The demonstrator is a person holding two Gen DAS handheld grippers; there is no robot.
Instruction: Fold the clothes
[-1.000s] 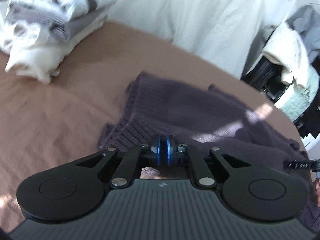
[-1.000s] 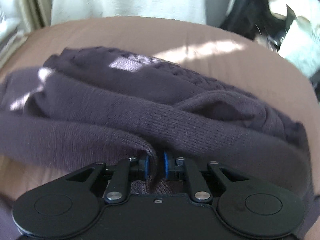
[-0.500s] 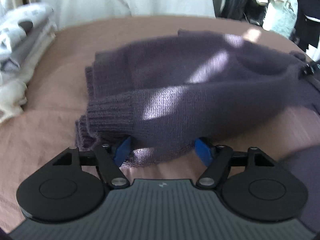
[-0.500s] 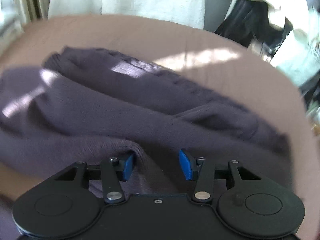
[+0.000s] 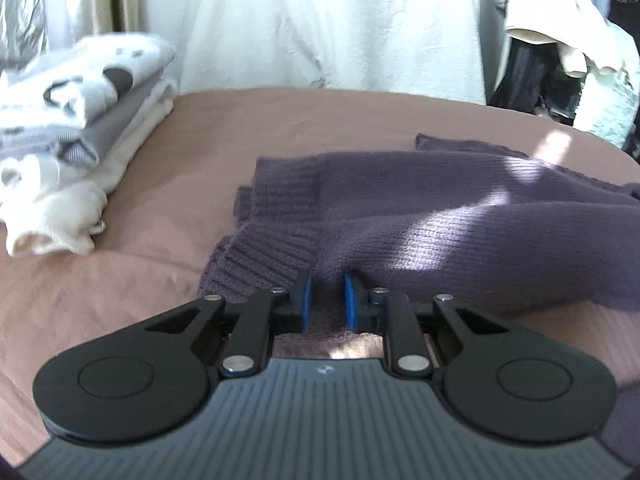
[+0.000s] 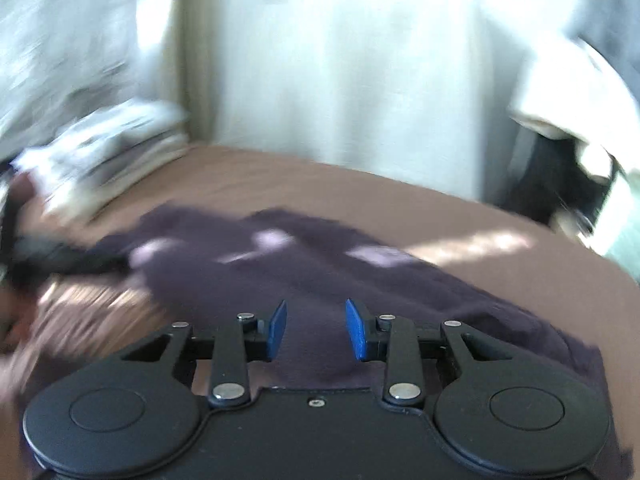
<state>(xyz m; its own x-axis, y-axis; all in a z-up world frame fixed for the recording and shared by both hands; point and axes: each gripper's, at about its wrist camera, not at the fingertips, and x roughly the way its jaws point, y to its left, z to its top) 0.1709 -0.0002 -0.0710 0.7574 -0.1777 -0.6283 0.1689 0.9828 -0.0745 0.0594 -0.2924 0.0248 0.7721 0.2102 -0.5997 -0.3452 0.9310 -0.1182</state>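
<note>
A dark purple knit sweater [image 5: 420, 216] lies bunched on the brown bed cover [image 5: 120, 280]; it also shows in the right wrist view [image 6: 320, 272]. My left gripper [image 5: 325, 300] sits at the sweater's near edge beside a ribbed cuff [image 5: 264, 264], its blue pads a narrow gap apart with knit fabric between them. My right gripper [image 6: 316, 330] is open and empty, raised above the sweater's near part. The right wrist view is blurred by motion.
A stack of folded white and grey clothes [image 5: 72, 128] lies at the far left of the bed, also in the right wrist view [image 6: 108, 152]. White cloth [image 5: 328, 24] hangs behind. Dark and pale garments [image 5: 560, 64] pile at the right.
Both grippers were shut on the sweater a second ago, then opened. The left has since narrowed onto fabric near the cuff. The right has let go and lifted back.
</note>
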